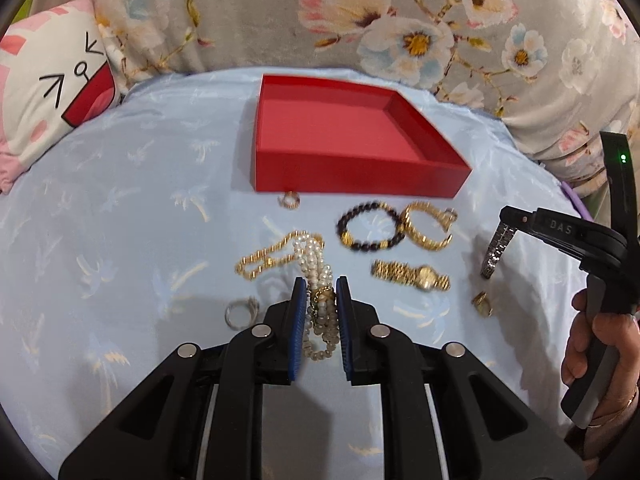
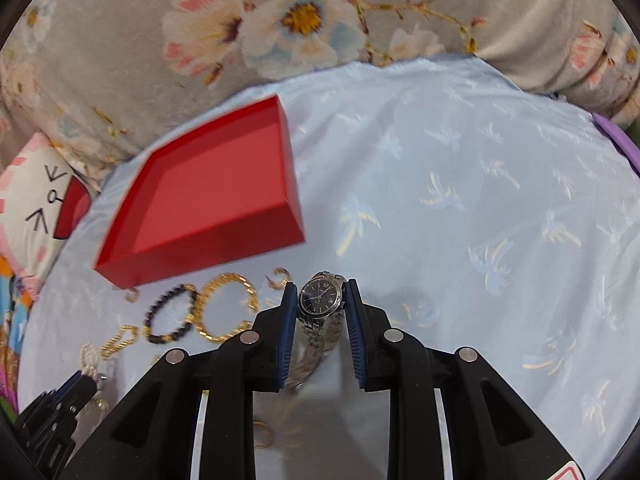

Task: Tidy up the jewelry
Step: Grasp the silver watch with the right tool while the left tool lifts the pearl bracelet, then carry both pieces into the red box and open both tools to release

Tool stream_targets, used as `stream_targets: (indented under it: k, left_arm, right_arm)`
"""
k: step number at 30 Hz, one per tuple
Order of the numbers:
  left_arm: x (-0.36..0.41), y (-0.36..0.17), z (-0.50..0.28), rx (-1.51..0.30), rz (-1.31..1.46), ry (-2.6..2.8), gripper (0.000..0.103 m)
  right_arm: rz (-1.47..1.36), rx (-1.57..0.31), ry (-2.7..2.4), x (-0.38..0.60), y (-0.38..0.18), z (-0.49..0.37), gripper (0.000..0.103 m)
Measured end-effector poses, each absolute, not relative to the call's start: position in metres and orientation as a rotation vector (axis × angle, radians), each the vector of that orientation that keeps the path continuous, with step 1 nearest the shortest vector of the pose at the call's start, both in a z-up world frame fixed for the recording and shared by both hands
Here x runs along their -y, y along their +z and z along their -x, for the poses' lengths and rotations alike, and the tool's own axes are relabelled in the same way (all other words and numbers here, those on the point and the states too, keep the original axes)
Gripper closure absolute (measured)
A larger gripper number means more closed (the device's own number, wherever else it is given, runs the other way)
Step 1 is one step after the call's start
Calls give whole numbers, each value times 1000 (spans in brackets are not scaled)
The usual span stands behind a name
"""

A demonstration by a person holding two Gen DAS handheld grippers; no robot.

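An open red box [image 1: 340,136] sits on the pale blue cloth; it also shows in the right wrist view [image 2: 216,196]. My left gripper [image 1: 322,288] is shut on a pearl bracelet [image 1: 316,264] with a gold clasp. My right gripper [image 2: 322,292] is shut on a silver watch [image 2: 320,292] with a dark dial, lifted off the cloth; its band [image 1: 496,252] hangs from that gripper in the left wrist view. On the cloth lie a gold chain [image 1: 264,258], a dark bead bracelet [image 1: 368,230], a gold bangle [image 1: 428,226] and a gold watch [image 1: 412,276].
A small ring [image 1: 290,200] lies by the box front, a silver ring [image 1: 240,312] at the left, a small gold piece [image 1: 482,304] at the right. A floral blanket [image 1: 400,20] rises behind the cloth. A cartoon pillow [image 1: 52,80] lies far left.
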State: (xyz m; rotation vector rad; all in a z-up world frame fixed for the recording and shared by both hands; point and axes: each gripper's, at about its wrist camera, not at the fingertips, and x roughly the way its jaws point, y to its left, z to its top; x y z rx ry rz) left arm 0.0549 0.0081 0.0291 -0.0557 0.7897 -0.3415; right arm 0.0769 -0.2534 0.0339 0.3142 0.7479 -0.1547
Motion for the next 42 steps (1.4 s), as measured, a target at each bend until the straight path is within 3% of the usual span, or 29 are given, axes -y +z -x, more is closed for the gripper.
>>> stream_targets:
  k: [8, 14, 22, 34, 42]
  left_arm:
    - [-11, 91, -114, -704, 70, -381, 88]
    - [12, 113, -188, -660, 18, -383, 88]
    - [48, 79, -287, -778, -25, -395, 88]
    - [58, 46, -361, -881, -15, -355, 87]
    - [38, 63, -363, -832, 49, -303, 67]
  right_arm:
    - [-290, -689, 19, 243, 99, -113, 81]
    - [-258, -705, 92, 237, 115, -187, 80]
    - [-240, -835, 102, 240, 85, -290, 80]
    - [-119, -944, 2, 230, 54, -380, 79]
    - [-73, -783, -19, 223, 85, -340, 69]
